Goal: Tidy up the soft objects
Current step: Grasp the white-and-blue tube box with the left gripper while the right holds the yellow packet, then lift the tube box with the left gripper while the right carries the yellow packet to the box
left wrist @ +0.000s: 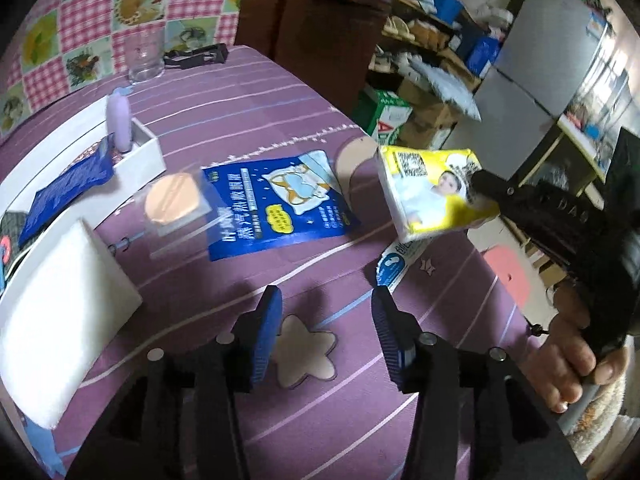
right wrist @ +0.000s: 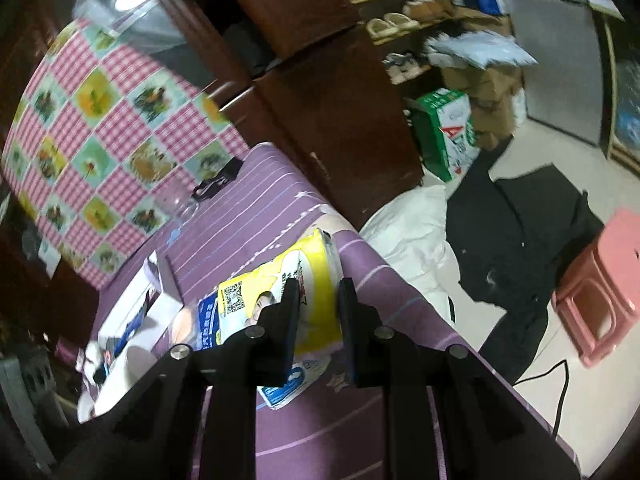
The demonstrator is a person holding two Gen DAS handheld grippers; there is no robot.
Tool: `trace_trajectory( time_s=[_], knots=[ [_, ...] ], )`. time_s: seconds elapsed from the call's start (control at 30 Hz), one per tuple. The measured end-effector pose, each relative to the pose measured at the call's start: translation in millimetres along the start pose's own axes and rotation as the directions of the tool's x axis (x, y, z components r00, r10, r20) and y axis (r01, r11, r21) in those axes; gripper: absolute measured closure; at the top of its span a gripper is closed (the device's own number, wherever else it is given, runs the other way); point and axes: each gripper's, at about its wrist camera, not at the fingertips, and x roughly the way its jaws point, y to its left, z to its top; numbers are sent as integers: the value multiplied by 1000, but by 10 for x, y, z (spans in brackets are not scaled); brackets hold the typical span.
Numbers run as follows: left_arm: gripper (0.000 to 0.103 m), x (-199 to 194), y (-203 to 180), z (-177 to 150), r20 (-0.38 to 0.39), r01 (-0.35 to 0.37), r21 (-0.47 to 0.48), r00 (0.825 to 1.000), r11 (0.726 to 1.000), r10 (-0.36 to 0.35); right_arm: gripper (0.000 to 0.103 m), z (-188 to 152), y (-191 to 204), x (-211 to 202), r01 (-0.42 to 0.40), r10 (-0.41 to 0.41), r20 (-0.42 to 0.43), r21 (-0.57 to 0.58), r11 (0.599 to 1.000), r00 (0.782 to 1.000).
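tissue pack [right wrist: 316, 280], qr code printed, clamped in right fingers [right wrist: 292, 300]; left fingers [left wrist: 266, 320] apart.

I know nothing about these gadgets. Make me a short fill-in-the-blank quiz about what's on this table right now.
1. The right gripper holds a ____ tissue pack off the table.
2. The left gripper is open and holds ____.
3. The lilac bottle stands in a ____ tray.
4. The drinking glass looks ____.

Answers: yellow; nothing; white; empty

Dim indoor light; soft shadows; heavy fisheye bending and dark corners; slight motion blur.
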Motion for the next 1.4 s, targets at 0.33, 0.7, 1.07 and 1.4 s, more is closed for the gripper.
trace_trajectory(
  time_s=[0.33,0.7,1.07,1.4],
  knots=[
    [57,331,-305,171,-50,58,29,997,998,-56,82,58,-234,20,35,-33,-20,105,994,999],
    [101,704,-651,220,-92,-47,146,994,988,61,82,80,-315,32,30,-26,-33,136,990,999],
    [103,506,-342,76,-90,-63,76,994,995,70,82,34,-203,66,9,-6,-37,81,997,999],
    [103,85,300,-96,-2,-68,-58,998,996,68,82,-109,165,157,-52,42,-90,-111,992,995]
  ],
)
